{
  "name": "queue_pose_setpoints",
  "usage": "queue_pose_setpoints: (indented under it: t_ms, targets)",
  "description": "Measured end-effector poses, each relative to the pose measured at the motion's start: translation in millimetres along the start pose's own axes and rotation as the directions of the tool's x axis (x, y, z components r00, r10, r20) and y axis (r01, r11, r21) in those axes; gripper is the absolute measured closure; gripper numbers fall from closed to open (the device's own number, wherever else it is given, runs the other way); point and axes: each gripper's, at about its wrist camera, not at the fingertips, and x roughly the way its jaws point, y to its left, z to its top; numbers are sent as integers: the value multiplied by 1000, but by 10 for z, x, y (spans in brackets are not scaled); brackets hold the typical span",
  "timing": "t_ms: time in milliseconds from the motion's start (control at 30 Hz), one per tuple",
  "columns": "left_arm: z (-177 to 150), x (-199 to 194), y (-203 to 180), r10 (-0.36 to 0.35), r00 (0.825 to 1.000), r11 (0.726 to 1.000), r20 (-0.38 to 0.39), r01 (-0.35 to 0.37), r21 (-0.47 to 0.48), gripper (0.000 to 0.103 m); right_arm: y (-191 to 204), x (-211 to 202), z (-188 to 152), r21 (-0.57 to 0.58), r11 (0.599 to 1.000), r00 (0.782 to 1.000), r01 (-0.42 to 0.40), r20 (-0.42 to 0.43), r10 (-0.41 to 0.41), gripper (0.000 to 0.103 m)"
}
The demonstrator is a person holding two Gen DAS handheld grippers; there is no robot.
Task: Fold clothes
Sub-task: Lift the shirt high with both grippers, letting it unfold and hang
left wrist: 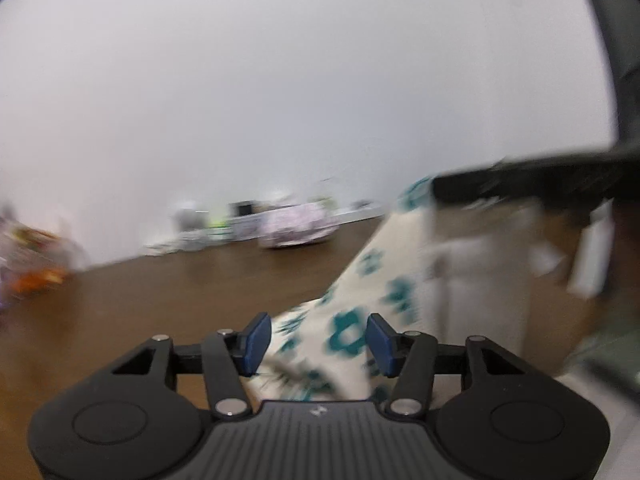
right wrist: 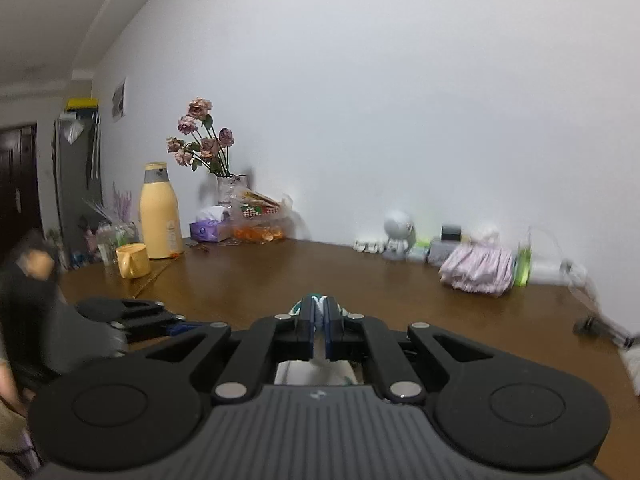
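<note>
Cloth lifted off the table, pinched by the right gripper, left gripper spread wide.

The left gripper [left wrist: 318, 340] has its blue pads well apart, closing on nothing; the cream cloth [left wrist: 372, 280] with teal flowers hangs just beyond them, blurred, running up to the right gripper [right wrist: 319, 312], whose fingers [right wrist: 307, 320] are pressed nearly together on a fold of it. Along the table's [right wrist: 280, 280] far edge stand a yellow mug [right wrist: 132, 260], a tall yellow bottle [right wrist: 160, 212], roses [right wrist: 202, 140] in a vase, a tissue box [right wrist: 210, 228], a white figurine [right wrist: 398, 232] and a pink bundle [right wrist: 478, 270].
</note>
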Motion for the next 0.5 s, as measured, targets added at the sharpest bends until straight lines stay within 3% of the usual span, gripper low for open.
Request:
queue_pose_setpoints:
  t_ms: [100, 167, 200, 233, 300, 367, 500]
  targets:
    - [-82, -162, -48, -82, 996, 994, 19, 83, -64, 46, 60, -39, 40, 2, 1000, 1000, -7, -4, 7, 100]
    - [-123, -254, -79, -135, 989, 984, 59, 140, -108, 30, 106, -41, 75, -6, 1000, 1000, -2, -6, 2, 100]
    - [-123, -246, -130, -113, 991, 987, 68, 120, -109, 21, 137, -53, 87, -11, 1000, 1000, 0, -8, 0, 100]
    - [-117, -224, -189, -79, 994, 991, 73, 87, -104, 22, 176, -78, 84, -10, 1000, 1000, -7, -9, 7, 100]
    - [-168, -134, -327, 34, 999, 999, 25, -33, -37, 30, 260, -121, 62, -9, 1000, 1000, -26, -11, 26, 100]
    - [-285, -36, -362, 82, 996, 997, -45, -82, 12, 37, 325, -156, 37, -19, 1000, 1000, -15, -5, 15, 100]
    - [-494, 113, -148, 134, 977, 988, -166, -145, -59, 44, 292, -273, -13, -1, 999, 999, 48, 3, -48, 100]
